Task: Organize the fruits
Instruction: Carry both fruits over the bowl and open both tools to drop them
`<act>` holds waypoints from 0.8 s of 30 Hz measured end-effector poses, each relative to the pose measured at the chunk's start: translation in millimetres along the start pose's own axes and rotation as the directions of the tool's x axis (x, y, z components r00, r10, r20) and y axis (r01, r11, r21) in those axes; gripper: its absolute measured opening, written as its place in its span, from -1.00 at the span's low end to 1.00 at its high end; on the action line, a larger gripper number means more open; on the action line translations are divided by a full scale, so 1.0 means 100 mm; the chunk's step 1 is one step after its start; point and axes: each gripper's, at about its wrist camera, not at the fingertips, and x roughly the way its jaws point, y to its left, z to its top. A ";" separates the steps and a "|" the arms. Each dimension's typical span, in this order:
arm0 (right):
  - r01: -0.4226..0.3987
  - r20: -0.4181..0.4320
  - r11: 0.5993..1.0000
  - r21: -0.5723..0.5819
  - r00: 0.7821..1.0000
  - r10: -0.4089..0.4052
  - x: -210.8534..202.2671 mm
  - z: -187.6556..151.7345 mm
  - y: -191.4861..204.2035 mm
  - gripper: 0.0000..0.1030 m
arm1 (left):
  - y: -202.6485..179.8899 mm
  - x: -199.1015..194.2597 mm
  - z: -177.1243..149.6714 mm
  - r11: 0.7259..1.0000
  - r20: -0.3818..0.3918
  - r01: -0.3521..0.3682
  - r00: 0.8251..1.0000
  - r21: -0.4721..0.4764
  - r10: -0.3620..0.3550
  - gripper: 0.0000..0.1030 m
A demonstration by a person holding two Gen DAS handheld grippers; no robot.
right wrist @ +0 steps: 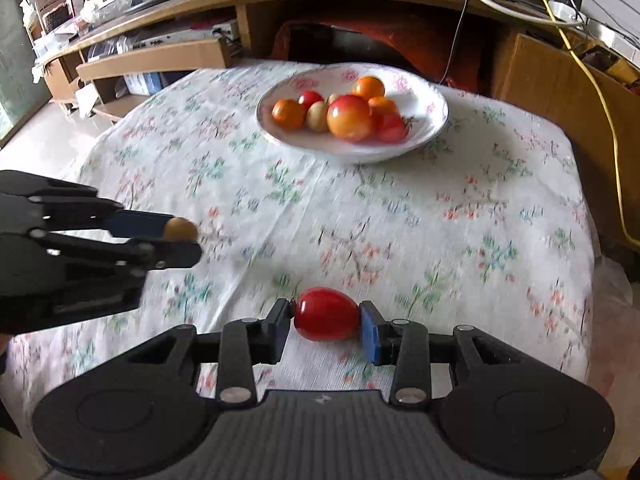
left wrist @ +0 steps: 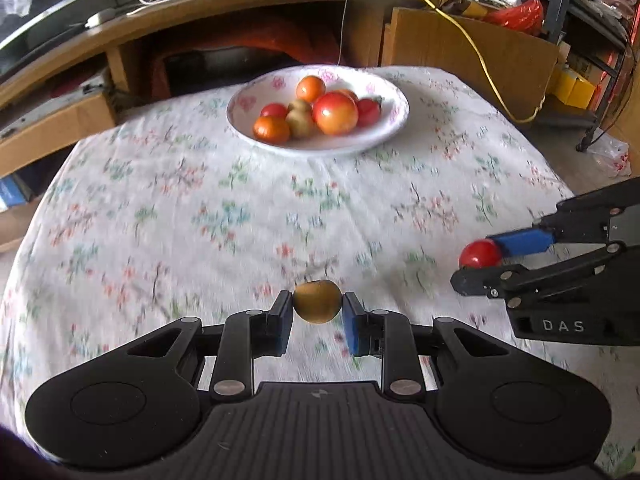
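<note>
My left gripper (left wrist: 317,312) is shut on a small yellow-brown fruit (left wrist: 317,301) and holds it above the floral tablecloth. My right gripper (right wrist: 326,320) is shut on a red tomato (right wrist: 326,314), also above the cloth. Each gripper shows in the other's view: the right gripper (left wrist: 480,262) with the tomato (left wrist: 479,254) at the right, the left gripper (right wrist: 188,236) with the brown fruit (right wrist: 180,229) at the left. A white floral bowl (left wrist: 384,128) at the far side of the table holds several red, orange and yellowish fruits; it also shows in the right wrist view (right wrist: 432,128).
The table (left wrist: 200,208) is covered by a white floral cloth. Behind it stand a curved wooden desk (left wrist: 200,4) with cables, cardboard boxes (left wrist: 460,48), and a yellow cable (right wrist: 612,140) hanging at the right.
</note>
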 end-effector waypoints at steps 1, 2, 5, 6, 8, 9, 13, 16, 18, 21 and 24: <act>0.005 0.005 1.000 -0.008 1.000 -0.005 -0.01 -0.04 0.02 -0.27 | -0.02 -0.01 -0.03 1.000 0.002 -0.004 1.000 0.001 0.004 -0.34; 0.013 0.014 0.999 -0.030 1.000 -0.012 -0.02 -0.09 0.05 -0.27 | -0.03 -0.02 -0.06 1.000 0.003 -0.011 1.000 0.001 0.011 -0.34; 0.029 0.031 0.998 -0.064 0.999 -0.027 -0.04 -0.15 0.09 -0.27 | -0.07 -0.01 -0.15 0.999 -0.023 -0.028 0.999 0.021 0.029 -0.33; 0.030 0.033 0.998 -0.052 0.999 -0.028 -0.06 -0.16 0.08 -0.27 | -0.09 -0.02 -0.16 0.999 -0.018 -0.031 0.999 0.038 0.032 -0.33; 0.028 0.030 0.999 -0.046 0.999 -0.027 -0.08 -0.18 0.08 -0.27 | -0.11 -0.04 -0.19 0.998 -0.009 -0.021 1.000 0.063 0.021 -0.33; 0.026 0.029 0.999 -0.046 0.999 -0.025 -0.08 -0.19 0.07 -0.26 | -0.10 -0.04 -0.20 0.998 0.000 -0.013 1.000 0.067 0.013 -0.30; 0.020 0.037 0.999 -0.028 0.999 -0.019 -0.10 -0.22 0.04 -0.20 | -0.01 -0.02 -0.21 0.999 0.013 0.030 0.999 0.033 -0.030 -0.26; 0.017 0.040 1.000 -0.015 0.999 -0.016 -0.09 -0.20 0.03 -0.14 | 0.00 0.00 -0.22 0.998 0.020 0.061 0.998 0.024 -0.062 -0.06; 0.014 0.037 1.000 -0.008 0.999 -0.014 -0.07 -0.16 0.02 -0.09 | -0.03 0.00 -0.23 0.997 0.025 0.067 0.997 0.034 -0.068 0.00; 0.010 0.042 1.000 -0.009 0.999 -0.009 -0.02 -0.11 0.03 -0.08 | -0.05 0.00 -0.24 0.996 0.027 0.070 0.997 0.047 -0.071 0.01; 0.023 0.039 0.999 -0.038 0.999 -0.021 0.03 -0.08 0.10 -0.15 | -0.03 0.00 -0.22 0.997 0.019 0.073 0.997 0.037 -0.074 -0.19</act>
